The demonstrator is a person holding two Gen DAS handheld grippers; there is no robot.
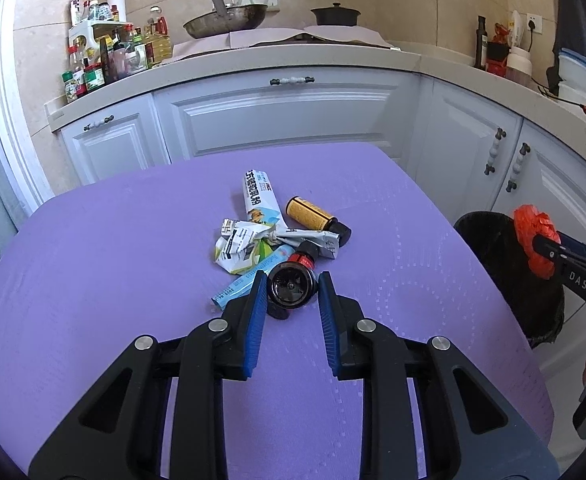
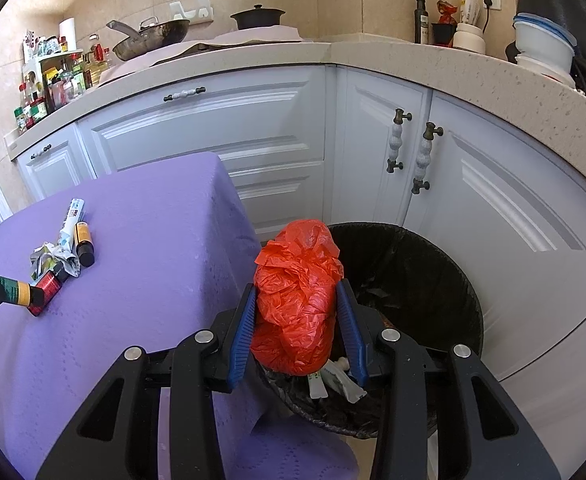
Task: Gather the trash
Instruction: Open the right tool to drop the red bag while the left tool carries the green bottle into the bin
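On the purple tablecloth [image 1: 113,240] in front of you lie a crumpled wrapper [image 1: 239,246], a long white box [image 1: 259,196], a yellow-labelled bottle [image 1: 313,216] and a red-labelled bottle [image 1: 303,258], all bunched together. Your left gripper [image 1: 292,286] clasps a small dark bottle [image 1: 291,286] by its base, just above the cloth beside that pile. Your right gripper [image 2: 297,304] clamps a crumpled red plastic bag [image 2: 297,292] and hangs over the near rim of the black-lined trash bin [image 2: 425,272] beside the table.
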